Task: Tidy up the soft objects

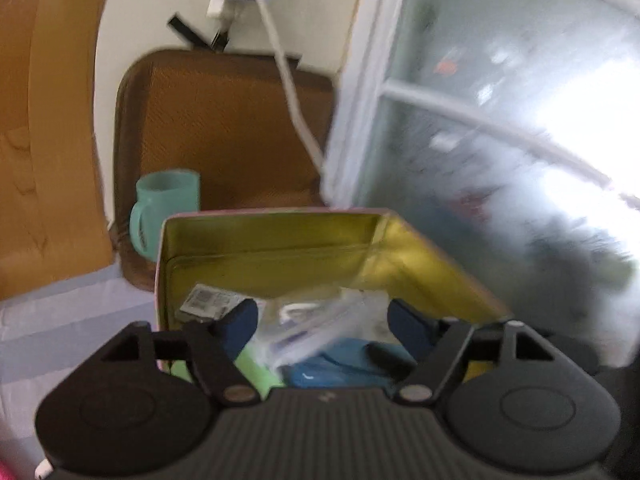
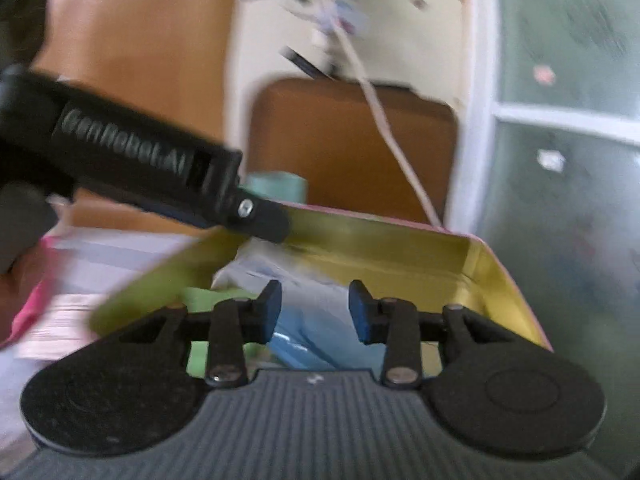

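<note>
Soft packets (image 1: 320,320) fill gold tin (image 1: 280,236) — both grippers' fingers spread.

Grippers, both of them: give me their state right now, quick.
Left gripper: open, holding nothing, over the clear plastic packet in the gold tin.
Right gripper: open, holding nothing, above the same tin.

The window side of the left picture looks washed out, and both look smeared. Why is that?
Left wrist view: daylight through the window blows out the right edge to white, hiding detail there; its bars curve from fisheye distortion. Right wrist view: motion blur smears the tin, the white cable and the other gripper's lettering, and only the right gripper stays fairly sharp.
</note>
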The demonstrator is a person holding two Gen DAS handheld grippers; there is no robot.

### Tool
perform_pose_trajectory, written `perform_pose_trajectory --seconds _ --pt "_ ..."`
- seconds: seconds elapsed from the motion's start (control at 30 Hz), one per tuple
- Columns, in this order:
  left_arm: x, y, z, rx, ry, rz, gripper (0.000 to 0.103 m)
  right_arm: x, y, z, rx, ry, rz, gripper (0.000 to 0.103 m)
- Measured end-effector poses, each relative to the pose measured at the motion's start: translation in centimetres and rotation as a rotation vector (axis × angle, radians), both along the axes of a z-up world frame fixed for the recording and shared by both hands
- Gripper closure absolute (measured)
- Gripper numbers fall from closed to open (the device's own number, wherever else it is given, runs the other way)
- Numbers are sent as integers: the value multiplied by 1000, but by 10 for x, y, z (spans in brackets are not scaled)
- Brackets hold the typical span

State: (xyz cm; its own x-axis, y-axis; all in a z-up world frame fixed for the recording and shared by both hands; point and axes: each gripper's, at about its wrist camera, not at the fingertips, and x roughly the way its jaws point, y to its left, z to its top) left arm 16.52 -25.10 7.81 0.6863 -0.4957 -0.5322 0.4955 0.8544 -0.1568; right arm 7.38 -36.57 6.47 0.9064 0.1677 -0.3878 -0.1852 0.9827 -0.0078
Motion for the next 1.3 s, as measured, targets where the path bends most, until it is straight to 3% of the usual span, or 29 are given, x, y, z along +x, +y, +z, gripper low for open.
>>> perform_pose_trajectory --seconds 0.1,0.37,0.53,0.67,0.8,0.9,0.97,1.03,1.17,1.3 --pt "-1 3 -16 -11 45 15 33 14 -13 -9 25 47 -88 63" --pt "-71 57 -12 -70 -28 7 31 -49 -27 -14 196 -22 -85 62" --pt "-118 123 -12 -84 -61 65 29 -75 -7 -3 251 -83 -2 62" --pt "-139 182 -40 18 -27 220 30 -88 26 7 276 -76 153 62" --pt "-144 225 -62 42 32 336 32 -88 72 1 243 2 306 62" --pt "-135 236 -76 59 80 408 33 -79 118 -8 158 61 357 59" --pt "-138 231 -81 110 31 420 33 -71 143 -15 98 95 364 48" --pt "-138 228 -80 117 28 427 33 -59 164 -22 19 121 344 46" --pt "-139 242 -78 28 37 425 33 -45 183 -28 -45 167 336 45" --pt "-141 247 -78 -1 36 429 33 -43 194 -34 -117 183 353 43"
